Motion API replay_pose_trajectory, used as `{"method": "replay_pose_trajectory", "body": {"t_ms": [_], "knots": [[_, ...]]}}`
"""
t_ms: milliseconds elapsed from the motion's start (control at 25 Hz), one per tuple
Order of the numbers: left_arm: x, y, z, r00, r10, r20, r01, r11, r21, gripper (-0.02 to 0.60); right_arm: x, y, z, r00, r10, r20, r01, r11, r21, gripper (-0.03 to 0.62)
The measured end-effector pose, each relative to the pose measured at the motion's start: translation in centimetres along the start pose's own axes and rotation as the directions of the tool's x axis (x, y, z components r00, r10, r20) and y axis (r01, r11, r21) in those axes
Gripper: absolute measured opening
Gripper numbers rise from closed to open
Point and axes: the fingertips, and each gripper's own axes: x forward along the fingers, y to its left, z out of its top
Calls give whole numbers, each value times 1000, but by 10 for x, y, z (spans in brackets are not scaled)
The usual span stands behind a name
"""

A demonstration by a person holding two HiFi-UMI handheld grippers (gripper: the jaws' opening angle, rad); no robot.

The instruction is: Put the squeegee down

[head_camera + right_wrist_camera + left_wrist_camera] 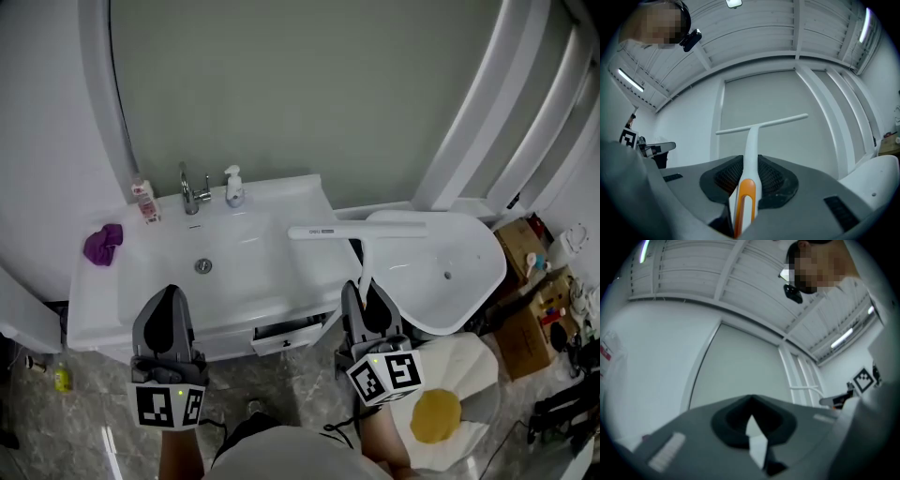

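Observation:
In the head view a white squeegee [359, 233] juts forward from my right gripper [367, 292], its long blade lying crosswise above the right end of the white sink counter [300, 202]. The right gripper view shows the jaws shut on the squeegee [753, 136] at its white and orange handle, with the right gripper [750, 161] aimed at the mirror. My left gripper [170, 302] hovers over the counter's front edge, shut and holding nothing. In the left gripper view the left gripper [751, 404] shows its tips meeting against the mirror.
On the counter stand a faucet [191, 190], a soap dispenser [233, 187] and a small bottle [143, 202]; a purple cloth [103, 244] lies at its left end. A drawer [286, 334] is slightly open below. A white tub [455, 272] and cardboard boxes [525, 281] are at the right.

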Motion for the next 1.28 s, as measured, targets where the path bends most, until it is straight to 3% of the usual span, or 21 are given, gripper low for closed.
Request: {"method": "replay_pose_trajectory", "body": {"t_ms": [320, 720, 1280], "knots": [[29, 47, -21, 1000, -21, 5, 21, 1000, -11, 8, 44, 6, -12, 999, -46, 3, 46, 999, 23, 94], [77, 49, -60, 996, -78, -38, 77, 996, -46, 8, 82, -17, -41, 993, -86, -79, 88, 996, 24, 94], [165, 56, -79, 999, 22, -28, -23, 1000, -9, 8, 196, -76, -77, 984, 8, -175, 3, 998, 66, 94]]}}
